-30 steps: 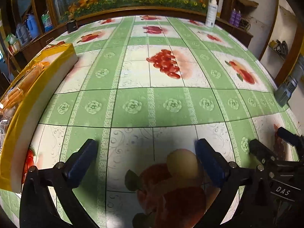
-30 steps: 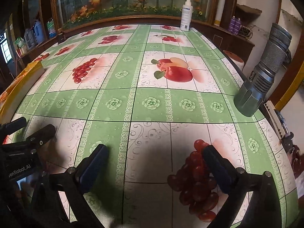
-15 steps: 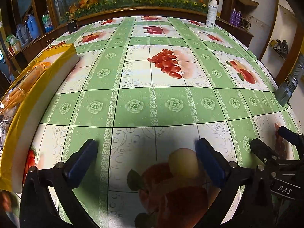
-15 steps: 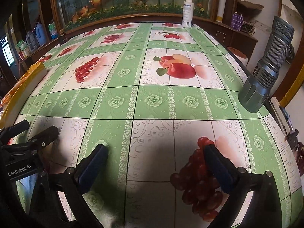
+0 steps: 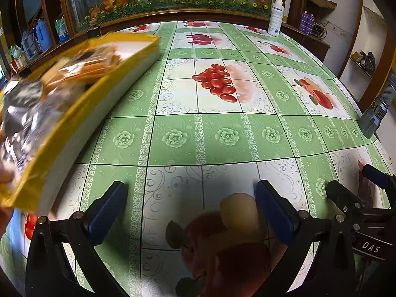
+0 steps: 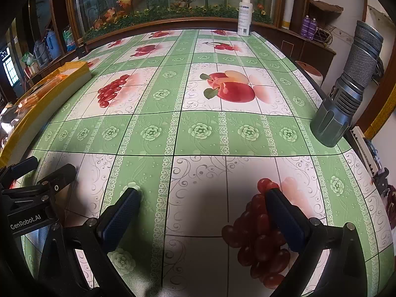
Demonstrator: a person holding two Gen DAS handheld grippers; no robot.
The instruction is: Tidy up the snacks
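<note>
Both the left gripper (image 5: pixel 189 211) and right gripper (image 6: pixel 203 216) gape empty, and the tilted, blurred snack tray (image 5: pixel 81 113) might spill its packets.

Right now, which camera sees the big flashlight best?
The right wrist view. There the flashlight shows whole, head down at the table's right edge. The left wrist view catches only its head, cut off at the frame's right border.

Right gripper (image 5: pixel 371 247) body, seen from the left wrist: "DAS"
Left gripper (image 6: pixel 27 220) body, seen from the right wrist: "GenRobot.AI"
White bottle (image 6: pixel 244 14) label: dark print, too small to read
</note>
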